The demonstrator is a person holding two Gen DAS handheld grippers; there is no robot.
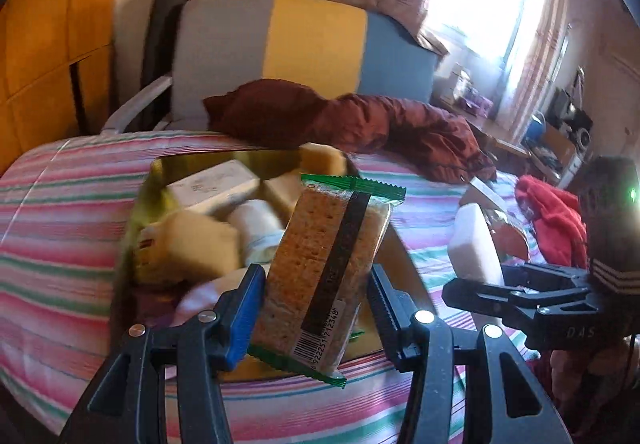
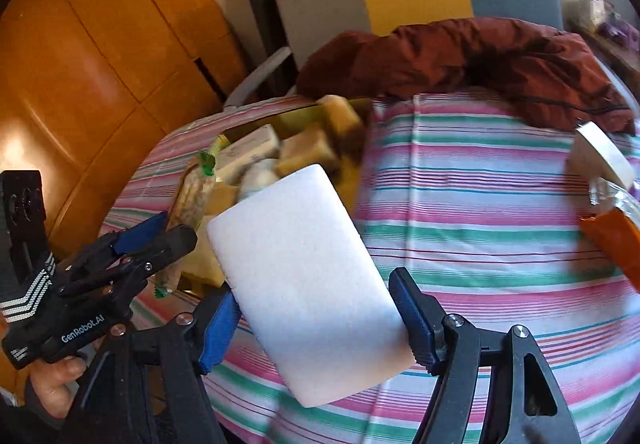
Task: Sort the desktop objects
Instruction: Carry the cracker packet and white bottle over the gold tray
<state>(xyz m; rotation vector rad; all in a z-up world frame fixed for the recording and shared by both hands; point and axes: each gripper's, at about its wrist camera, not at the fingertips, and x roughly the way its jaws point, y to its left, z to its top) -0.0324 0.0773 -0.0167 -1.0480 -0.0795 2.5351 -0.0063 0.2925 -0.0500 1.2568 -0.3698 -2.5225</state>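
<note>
Right now your left gripper (image 1: 316,308) pinches the cracker packet (image 1: 326,268) directly over the gold tray's (image 1: 192,160) near end, while your right gripper (image 2: 316,320), clamping the white sponge block (image 2: 304,284), sits right of the tray.

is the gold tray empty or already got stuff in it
Not empty. The tray already holds several pieces: a pale box, tan blocks and a white roll, piled close together.
</note>
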